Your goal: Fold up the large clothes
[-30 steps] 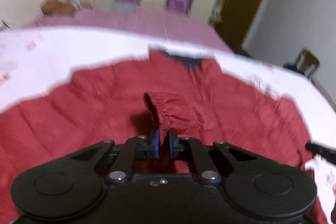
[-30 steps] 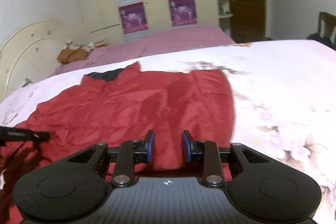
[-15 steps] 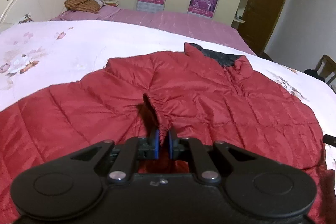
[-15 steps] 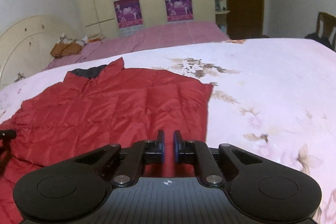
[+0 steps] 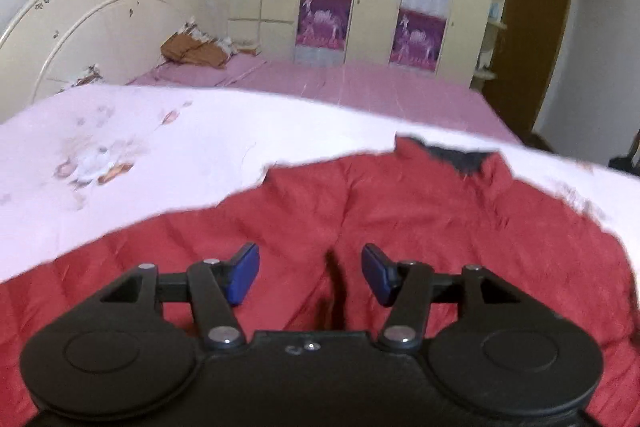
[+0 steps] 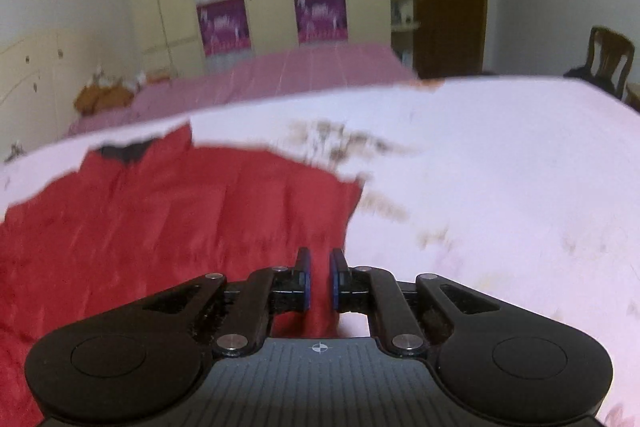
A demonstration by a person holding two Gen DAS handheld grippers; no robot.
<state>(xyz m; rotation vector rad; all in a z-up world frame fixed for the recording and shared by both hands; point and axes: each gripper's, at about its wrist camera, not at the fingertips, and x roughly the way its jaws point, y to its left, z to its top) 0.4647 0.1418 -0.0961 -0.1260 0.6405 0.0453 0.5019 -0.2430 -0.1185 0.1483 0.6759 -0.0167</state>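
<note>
A red quilted jacket lies spread on the bed, its dark collar at the far end. My left gripper hovers over the jacket's middle with its jaws opening. A dark fold of the sleeve lies between the blue fingers, and neither pad touches it. In the right wrist view the jacket fills the left half. My right gripper sits at the jacket's right edge, shut on a pinch of red fabric.
The floral white bedcover stretches to the right of the jacket and also to its left. A pink bed lies behind, with a cream headboard, a wardrobe with posters and a wooden chair.
The left jaws have sprung apart and let go of the sleeve cuff. The right jaws closed onto the jacket's right edge and have shifted with it.
</note>
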